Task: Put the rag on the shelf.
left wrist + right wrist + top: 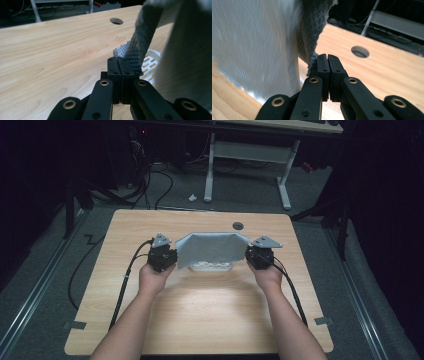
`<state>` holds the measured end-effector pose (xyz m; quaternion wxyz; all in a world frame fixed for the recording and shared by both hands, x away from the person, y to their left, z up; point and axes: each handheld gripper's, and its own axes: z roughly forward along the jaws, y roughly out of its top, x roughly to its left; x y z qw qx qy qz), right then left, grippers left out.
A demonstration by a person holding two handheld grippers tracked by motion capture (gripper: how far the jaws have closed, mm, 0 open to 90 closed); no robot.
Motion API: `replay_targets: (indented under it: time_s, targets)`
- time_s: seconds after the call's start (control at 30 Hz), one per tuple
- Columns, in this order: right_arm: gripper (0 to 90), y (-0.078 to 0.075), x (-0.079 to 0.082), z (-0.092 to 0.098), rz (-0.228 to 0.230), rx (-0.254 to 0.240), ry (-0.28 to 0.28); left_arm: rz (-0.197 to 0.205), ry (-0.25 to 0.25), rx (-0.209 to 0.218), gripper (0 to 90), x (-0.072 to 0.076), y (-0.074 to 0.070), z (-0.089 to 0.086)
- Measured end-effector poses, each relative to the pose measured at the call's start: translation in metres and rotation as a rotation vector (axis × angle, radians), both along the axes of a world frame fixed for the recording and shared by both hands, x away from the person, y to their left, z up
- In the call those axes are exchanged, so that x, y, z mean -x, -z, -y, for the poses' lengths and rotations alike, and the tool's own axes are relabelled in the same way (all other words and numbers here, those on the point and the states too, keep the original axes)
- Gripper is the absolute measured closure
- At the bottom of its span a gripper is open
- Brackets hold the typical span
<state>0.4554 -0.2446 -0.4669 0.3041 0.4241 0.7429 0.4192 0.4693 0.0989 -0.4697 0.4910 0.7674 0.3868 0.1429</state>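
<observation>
The left gripper (pixel 170 256) has its jaws pressed together on the near left corner of a grey cloth (pixel 212 249), and the right gripper (pixel 251 254) pinches the opposite corner the same way; in each gripper view the black pads meet with a fold of fabric caught beside them. The cloth hangs stretched between the two grippers over the far middle of the wooden table (pixel 200 315), its top edge sagging slightly and its corners drawn outward. It is a pale grey weave with a waffle-like texture, darker where it bunches at the pinched corners. Below its lower edge sits a white slotted basket (pixel 212 266), partly covered by it.
</observation>
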Motion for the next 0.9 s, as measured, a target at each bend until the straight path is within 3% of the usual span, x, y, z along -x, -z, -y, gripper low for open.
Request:
replay_targets:
  time_s: [0.5, 0.7, 0.9]
  targets:
    - [88.9, 0.017, 0.006, 0.001, -0.024, -0.007, -0.003, -0.022, -0.003, -0.002, 87.9, 0.0, 0.005, 0.003]
    - [79.7, 0.012, 0.009, 0.004, -0.017, -0.012, 0.015, -0.006, -0.035, 0.016, 75.3, 0.001, 0.001, -0.005]
    - [76.2, 0.0, 0.012, 0.011, 0.017, -0.008, 0.02, 0.015, -0.064, 0.035, 70.5, 0.002, -0.007, -0.017]
